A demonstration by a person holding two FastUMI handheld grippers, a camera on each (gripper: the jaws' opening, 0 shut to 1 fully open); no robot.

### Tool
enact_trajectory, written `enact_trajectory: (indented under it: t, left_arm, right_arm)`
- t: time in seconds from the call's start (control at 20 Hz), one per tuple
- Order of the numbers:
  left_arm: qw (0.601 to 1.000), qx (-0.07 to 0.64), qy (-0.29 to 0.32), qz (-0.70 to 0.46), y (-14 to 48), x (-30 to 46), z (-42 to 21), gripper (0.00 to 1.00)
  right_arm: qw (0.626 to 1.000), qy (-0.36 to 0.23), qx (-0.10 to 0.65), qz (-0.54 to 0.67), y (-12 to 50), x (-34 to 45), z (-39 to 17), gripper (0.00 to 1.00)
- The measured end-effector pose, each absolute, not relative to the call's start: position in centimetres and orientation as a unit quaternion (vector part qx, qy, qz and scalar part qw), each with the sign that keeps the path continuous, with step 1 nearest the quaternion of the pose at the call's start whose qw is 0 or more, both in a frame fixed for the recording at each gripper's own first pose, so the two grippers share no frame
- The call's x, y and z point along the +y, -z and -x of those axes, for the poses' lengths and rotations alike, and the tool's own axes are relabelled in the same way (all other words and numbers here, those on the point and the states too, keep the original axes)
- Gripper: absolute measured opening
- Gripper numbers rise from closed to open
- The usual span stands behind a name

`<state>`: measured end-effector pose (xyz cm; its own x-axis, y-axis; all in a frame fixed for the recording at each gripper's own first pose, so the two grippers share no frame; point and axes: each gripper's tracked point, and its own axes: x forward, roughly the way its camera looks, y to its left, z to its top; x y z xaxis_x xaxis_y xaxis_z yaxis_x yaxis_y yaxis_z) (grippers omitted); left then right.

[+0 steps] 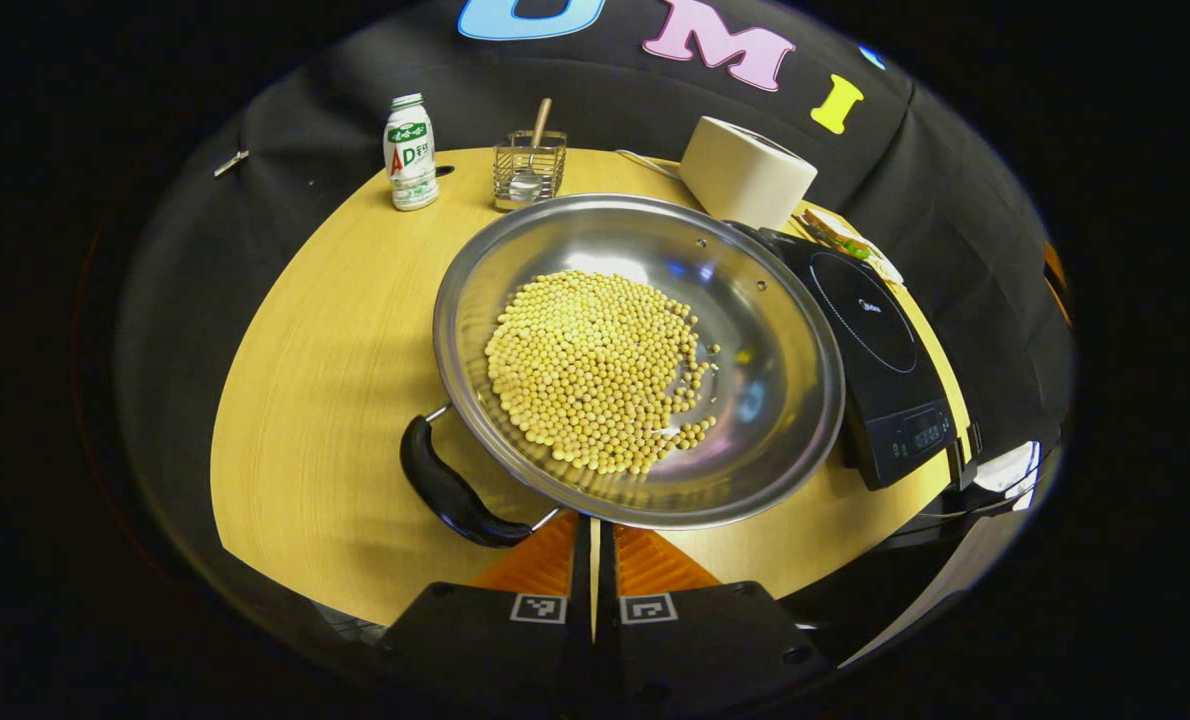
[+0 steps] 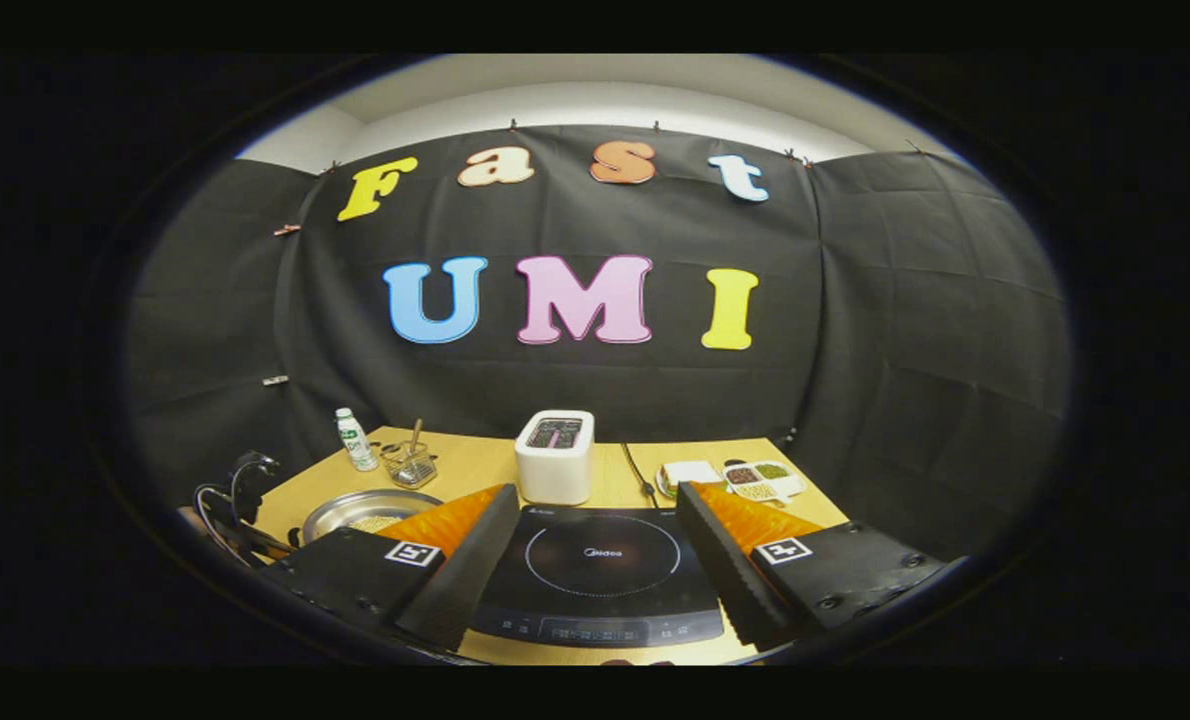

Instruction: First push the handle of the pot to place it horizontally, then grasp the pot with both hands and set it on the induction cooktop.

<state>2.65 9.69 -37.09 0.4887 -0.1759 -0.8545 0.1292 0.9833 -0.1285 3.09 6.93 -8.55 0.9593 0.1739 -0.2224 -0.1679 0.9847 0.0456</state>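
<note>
Two hand-held grippers are in use. The left hand-held gripper (image 1: pixel 593 560) has its fingers together, just before the near rim of the round steel pot (image 1: pixel 755 300) full of yellow beans (image 1: pixel 595 370). The pot's black handle (image 1: pixel 450 490) points near-left. The pot sits on the yellow wooden bench (image 1: pixel 335 380), touching the black induction cooktop (image 2: pixel 595 570) at its right. The right hand-held gripper (image 2: pixel 595 560) has its fingers wide apart above the cooktop.

Silver pot (image 1: pixel 755 300) with a black handle (image 1: pixel 450 490) holds pale yellow beans (image 1: pixel 595 370); at three o'clock, a glossy black induction cooktop (image 1: pixel 870 350) with a thin ring pattern; at eleven, a white, green-labelled bottle (image 1: pixel 410 152) on the light wood-grain table (image 1: pixel 325 380)
</note>
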Motion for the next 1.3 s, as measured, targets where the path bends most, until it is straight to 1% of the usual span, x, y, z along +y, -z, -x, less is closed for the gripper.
enact_trajectory:
  t: [0.5,0.75,0.8,0.85,1.05,1.2,1.3]
  left_arm:
    - [0.866,0.497,0.054,-0.003,37.4,13.6,-5.1,0.05]
    - [0.87,0.491,0.036,0.011,37.1,15.4,-6.4,0.05]
    - [0.871,0.489,0.034,0.016,37.0,15.7,-6.7,0.05]
    - [0.872,0.488,0.032,0.022,37.0,15.9,-6.9,0.05]
    - [0.876,0.481,0.026,0.031,37.0,17.1,-8.2,0.05]
    - [0.879,0.476,0.014,0.033,37.0,18.3,-9.4,0.05]
    - [0.88,0.473,0.016,0.029,36.9,18.8,-9.9,0.05]
  right_arm:
    - [0.988,-0.085,0.125,-0.009,9.0,7.5,-2.4,0.98]
    - [0.986,-0.08,0.145,0.007,10.6,7.4,-1.8,0.98]
    - [0.986,-0.077,0.147,0.005,10.6,7.4,-1.6,0.96]
    - [0.986,-0.074,0.149,0.005,10.7,7.3,-1.4,0.98]
    - [0.986,-0.073,0.15,0.017,11.1,8.0,-0.8,0.98]
    - [0.986,-0.067,0.144,0.045,11.7,8.1,-1.4,0.98]
    - [0.985,-0.072,0.152,0.042,12.6,8.8,-1.4,0.98]
